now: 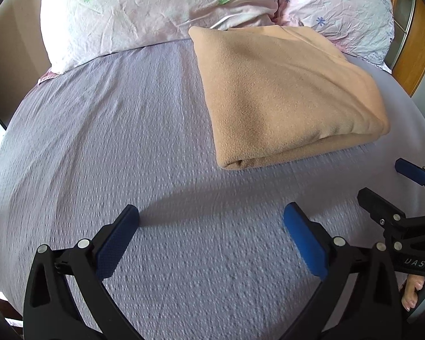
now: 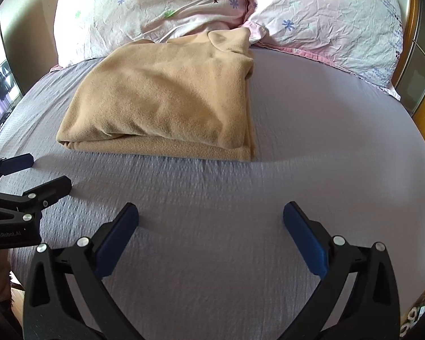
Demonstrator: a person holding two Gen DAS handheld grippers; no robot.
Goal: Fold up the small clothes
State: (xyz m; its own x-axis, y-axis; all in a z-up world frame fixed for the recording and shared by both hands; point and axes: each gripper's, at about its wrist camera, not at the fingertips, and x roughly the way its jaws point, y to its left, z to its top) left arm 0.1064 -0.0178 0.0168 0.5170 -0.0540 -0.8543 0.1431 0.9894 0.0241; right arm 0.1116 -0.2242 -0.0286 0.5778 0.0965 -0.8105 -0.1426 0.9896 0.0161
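Note:
A tan fleece garment [image 1: 283, 93] lies folded into a thick rectangle on the grey bed sheet [image 1: 113, 141], its far end against the pillows. It also shows in the right wrist view [image 2: 167, 99], collar end at the back. My left gripper [image 1: 211, 221] is open and empty, hovering over bare sheet in front of and left of the garment. My right gripper [image 2: 211, 221] is open and empty, over the sheet in front of and right of it. The right gripper also shows at the left wrist view's right edge [image 1: 393, 181], and the left gripper at the right wrist view's left edge [image 2: 39, 172].
Two pale floral pillows [image 1: 155, 11] [image 1: 340, 8] lie along the head of the bed. A wooden headboard or frame [image 1: 422, 45] stands at the right. The bed sheet [image 2: 325, 130] stretches wide to either side of the garment.

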